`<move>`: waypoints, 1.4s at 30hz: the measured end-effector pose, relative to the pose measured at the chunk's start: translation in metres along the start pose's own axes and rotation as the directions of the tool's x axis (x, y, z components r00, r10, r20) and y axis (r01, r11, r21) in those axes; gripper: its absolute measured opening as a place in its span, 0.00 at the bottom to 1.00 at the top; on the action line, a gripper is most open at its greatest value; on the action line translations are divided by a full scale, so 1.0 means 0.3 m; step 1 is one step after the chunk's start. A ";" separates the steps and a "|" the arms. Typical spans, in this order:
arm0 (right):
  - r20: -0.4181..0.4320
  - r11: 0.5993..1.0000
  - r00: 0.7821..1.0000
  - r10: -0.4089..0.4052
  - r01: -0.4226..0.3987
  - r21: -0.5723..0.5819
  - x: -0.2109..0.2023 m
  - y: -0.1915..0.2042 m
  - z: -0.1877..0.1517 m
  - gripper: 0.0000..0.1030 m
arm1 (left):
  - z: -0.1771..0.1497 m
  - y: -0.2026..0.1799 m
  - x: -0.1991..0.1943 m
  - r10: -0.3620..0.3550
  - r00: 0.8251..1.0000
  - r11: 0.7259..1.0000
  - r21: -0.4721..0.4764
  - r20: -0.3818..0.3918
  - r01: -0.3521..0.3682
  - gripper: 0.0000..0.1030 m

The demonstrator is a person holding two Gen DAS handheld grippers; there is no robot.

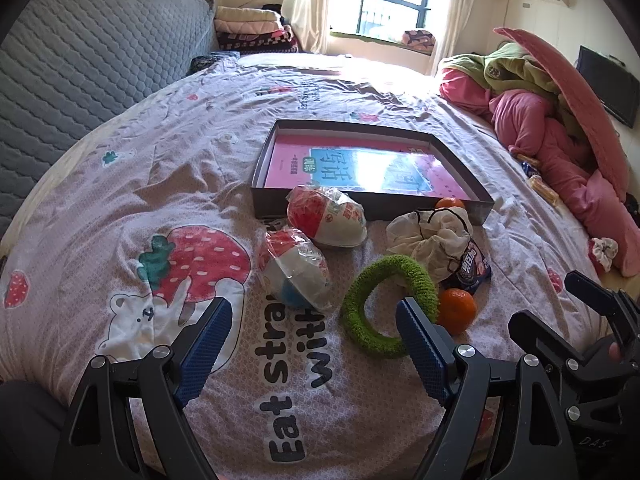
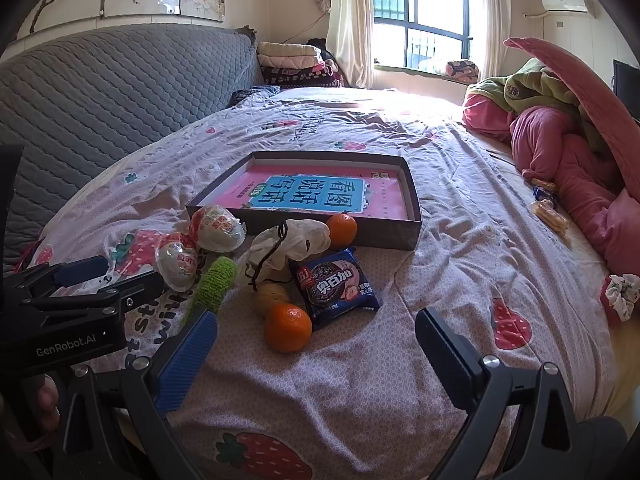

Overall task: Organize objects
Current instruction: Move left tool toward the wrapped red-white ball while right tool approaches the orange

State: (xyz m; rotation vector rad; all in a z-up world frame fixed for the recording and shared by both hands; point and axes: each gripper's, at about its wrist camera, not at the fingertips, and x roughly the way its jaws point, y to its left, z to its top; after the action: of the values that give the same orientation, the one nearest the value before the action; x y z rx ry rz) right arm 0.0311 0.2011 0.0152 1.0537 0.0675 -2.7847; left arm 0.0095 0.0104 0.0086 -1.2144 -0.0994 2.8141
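A shallow dark box (image 1: 360, 208) (image 2: 412, 232) with a pink book inside lies on the bed. In front of it sit two plastic-wrapped bowls (image 1: 328, 218) (image 2: 218, 228), a second one (image 1: 294, 268) (image 2: 178, 260), a fuzzy green ring (image 1: 388, 304) (image 2: 214, 284), a white drawstring pouch (image 1: 432, 236) (image 2: 288, 248), a blue cookie packet (image 2: 336, 284) (image 1: 474, 270) and two oranges (image 2: 288, 328) (image 2: 342, 230) (image 1: 456, 310). My left gripper (image 1: 314, 322) hangs open just short of the ring and nearer bowl. My right gripper (image 2: 316, 334) is open, the near orange between its fingers, untouched.
A grey quilted headboard (image 1: 80, 72) runs along the left. Pink and green bedding (image 1: 540, 120) is piled at the right, with small snack packets (image 2: 550, 208) and a scrunchie (image 2: 620, 292) beside it. Folded blankets (image 2: 292, 60) sit by the window.
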 end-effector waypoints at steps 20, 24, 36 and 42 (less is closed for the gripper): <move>0.021 1.000 1.000 0.000 0.000 -0.004 -0.015 0.003 0.003 0.97 | 0.000 -0.001 -0.016 -0.008 1.000 1.000 -0.001 0.014 0.008 0.82; 0.006 1.000 1.000 0.005 -0.005 -0.011 -0.004 0.006 0.000 0.97 | -0.001 0.003 -0.009 -0.007 1.000 1.000 -0.002 0.002 0.007 0.82; -0.030 1.000 0.999 0.021 -0.022 -0.022 0.021 0.010 -0.017 0.97 | -0.016 0.020 0.041 0.012 0.999 1.000 -0.011 -0.039 -0.012 0.82; -0.053 1.000 0.998 0.028 -0.028 -0.012 0.037 0.001 -0.021 0.96 | -0.023 0.039 0.066 0.017 0.998 0.999 -0.026 -0.056 -0.019 0.82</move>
State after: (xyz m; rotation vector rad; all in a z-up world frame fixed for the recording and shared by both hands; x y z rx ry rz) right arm 0.0272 0.1998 0.0032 1.1160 0.0768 -2.7279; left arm 0.0004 0.0009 -0.0114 -1.3050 -0.1229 2.8003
